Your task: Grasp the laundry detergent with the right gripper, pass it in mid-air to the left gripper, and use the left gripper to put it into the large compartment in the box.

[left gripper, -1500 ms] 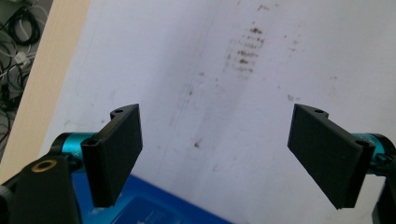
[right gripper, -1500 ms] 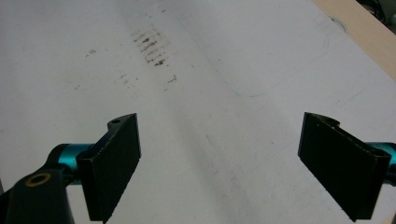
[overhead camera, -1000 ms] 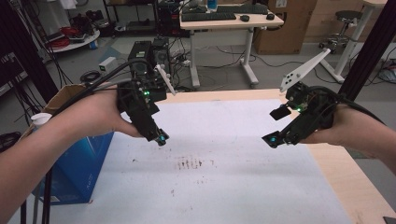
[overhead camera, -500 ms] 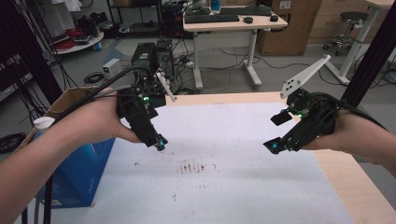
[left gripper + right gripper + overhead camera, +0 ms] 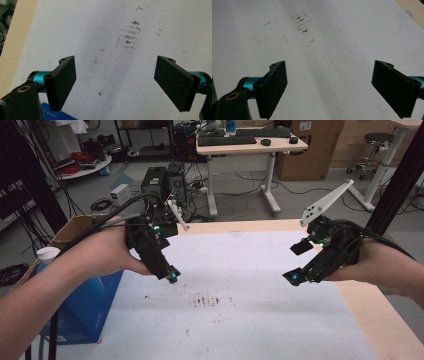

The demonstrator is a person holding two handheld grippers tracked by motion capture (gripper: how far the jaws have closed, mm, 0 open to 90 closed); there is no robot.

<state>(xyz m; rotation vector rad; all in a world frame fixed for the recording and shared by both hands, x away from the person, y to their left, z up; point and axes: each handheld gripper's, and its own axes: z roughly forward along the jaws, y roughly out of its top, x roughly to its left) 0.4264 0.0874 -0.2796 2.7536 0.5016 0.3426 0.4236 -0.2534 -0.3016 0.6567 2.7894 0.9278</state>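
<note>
Two hand-held grippers hover over a white sheet point(image 5: 240, 270) that covers the table. My left gripper point(image 5: 167, 267) is at the sheet's left side, tilted down, its jaws wide apart with nothing between them point(image 5: 117, 75). My right gripper point(image 5: 296, 262) hangs over the right side and points inward. It is open and holds nothing point(image 5: 332, 82). A patch of brown smudges point(image 5: 210, 300) marks the sheet between the two grippers; both gripper views look toward the smudges point(image 5: 130, 35) point(image 5: 300, 22).
A blue box point(image 5: 85, 310) and an open cardboard box point(image 5: 70, 227) stand off the table's left edge. Bare wood point(image 5: 370, 310) borders the sheet on the right. A faint blue pen line point(image 5: 362, 51) is drawn on the sheet. Desks and cables fill the room behind.
Both grippers have sunk slightly toward the sheet and kept their spacing. Their jaws stayed open.
</note>
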